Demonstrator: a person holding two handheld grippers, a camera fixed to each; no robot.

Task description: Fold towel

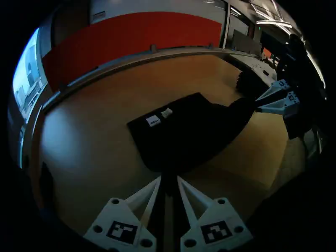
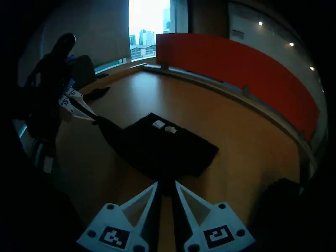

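A black towel [image 1: 189,130] [image 2: 168,147] with two white labels [image 1: 153,121] [image 2: 158,124] lies on the wooden table [image 1: 92,134] [image 2: 235,138]. In the left gripper view my left gripper [image 1: 168,182] is shut on the towel's near edge. The right gripper [image 1: 262,103] shows at the right, pinching a towel corner that is drawn out to a point. In the right gripper view my right gripper [image 2: 166,185] is shut on the near edge, and the left gripper [image 2: 90,115] at the left holds a stretched corner just off the table.
A red partition [image 1: 126,42] [image 2: 243,67] runs along the table's far edge. A window [image 2: 147,29] lies beyond. A person's dark figure [image 2: 50,84] stands at the table's side. A small dark object [image 2: 96,93] lies on the table near it.
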